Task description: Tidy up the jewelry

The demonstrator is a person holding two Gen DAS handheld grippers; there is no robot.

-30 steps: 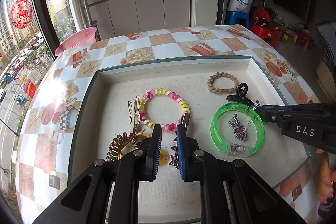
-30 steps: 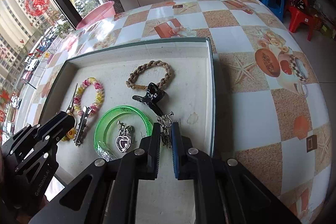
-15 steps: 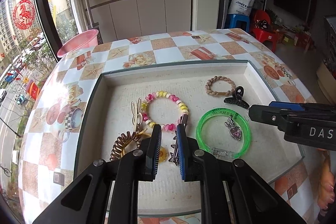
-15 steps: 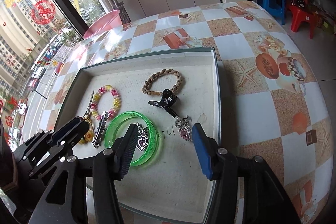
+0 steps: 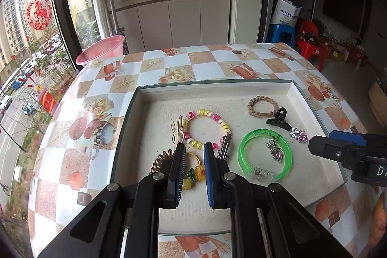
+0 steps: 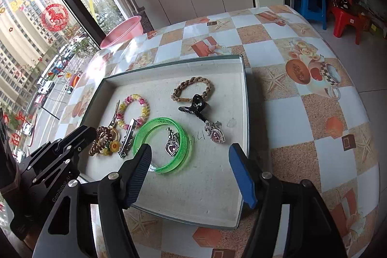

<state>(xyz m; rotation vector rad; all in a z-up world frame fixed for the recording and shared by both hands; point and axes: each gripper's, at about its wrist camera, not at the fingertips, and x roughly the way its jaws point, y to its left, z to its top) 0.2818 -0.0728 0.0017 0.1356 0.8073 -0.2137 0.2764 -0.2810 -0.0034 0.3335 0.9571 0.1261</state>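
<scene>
Right now everything sits on a table (image 5: pixel 212 62) covered in a checkered cloth printed with starfish and roses, with a pink basin (image 5: pixel 101 52) at its far edge near the window. On the cloth lies a shallow tray (image 6: pixel 244 98) with a pale textured floor, and all the jewelry is spread inside it.

My left gripper (image 5: pixel 194 156) hangs over the tray's near left part with its blue pads drawn close together and nothing pinched between them; through the narrow gap I see a sunflower charm (image 5: pixel 199 172) lying on the tray floor. My right gripper (image 6: pixel 189 151) is over the near right part, its jaws opening wide, with nothing between the pads.

Biggest of the pieces is the translucent green bangle (image 6: pixel 183 137), flat near the tray's middle, with a purple heart pendant (image 6: pixel 172 148) lying inside its ring. Left of it is the pink and yellow beaded bracelet (image 5: pixel 225 125), and a silver hair clip (image 6: pixel 128 137) lies between the two. A braided tan bracelet (image 6: pixel 179 91) rests toward the far right, touching a black claw clip (image 6: pixel 197 104). Just beside that clip lies a second heart pendant (image 6: pixel 216 134), pink and silver, apart from the bangle. At the near left are a brown coil hair tie (image 6: pixel 100 139) and a pale rabbit-ear clip (image 5: pixel 176 132).
</scene>
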